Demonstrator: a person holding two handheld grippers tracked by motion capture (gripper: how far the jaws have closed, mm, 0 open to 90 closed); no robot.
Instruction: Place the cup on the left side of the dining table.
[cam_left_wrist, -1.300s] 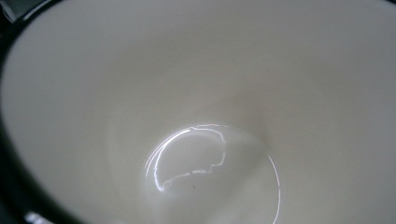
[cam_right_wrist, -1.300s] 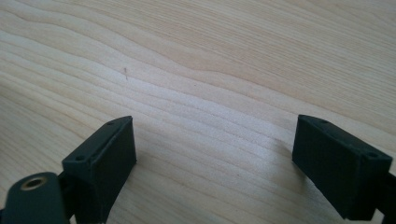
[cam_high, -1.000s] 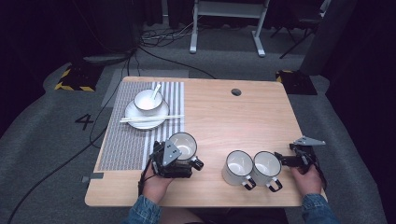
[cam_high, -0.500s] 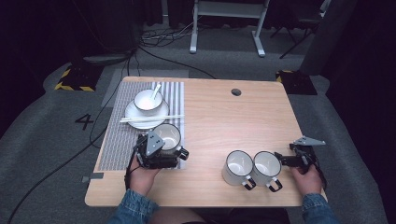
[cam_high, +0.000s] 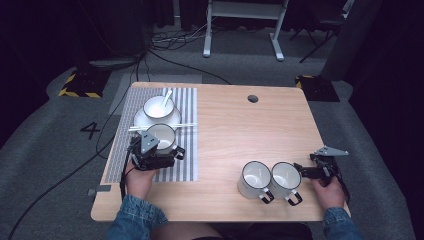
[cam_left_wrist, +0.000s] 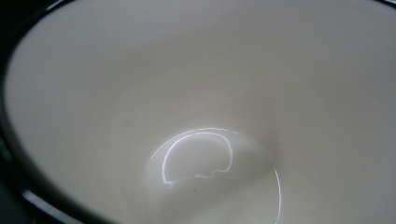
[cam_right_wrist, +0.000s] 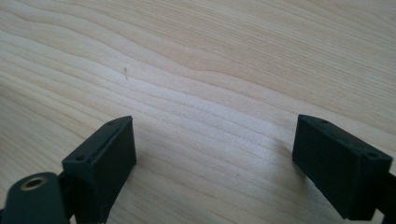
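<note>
High view, left gripper (cam_high: 159, 150): held in the person's left hand over the striped mat (cam_high: 187, 150), clamped on a white mug (cam_high: 162, 136) with a dark rim; the mug's mouth faces up.
High view, beyond the left gripper: a bowl (cam_high: 159, 106) with a spoon in it sits on a plate (cam_high: 172, 120), with chopsticks (cam_high: 187, 125) laid across the plate's near edge, just past the mug.
High view, right gripper (cam_high: 304, 171): low at the worktop's (cam_high: 235, 130) right edge, jaws pointing at two more mugs (cam_high: 270, 181) that stand side by side just in front of it, handles toward the person.
Left gripper view, mug: its glossy white inside (cam_left_wrist: 210, 116) is right against the camera, dark rim at the left edge.
Right gripper view, right gripper (cam_right_wrist: 212, 154): jaws spread wide, nothing between them, bare worktop wood (cam_right_wrist: 210, 60) under them.
</note>
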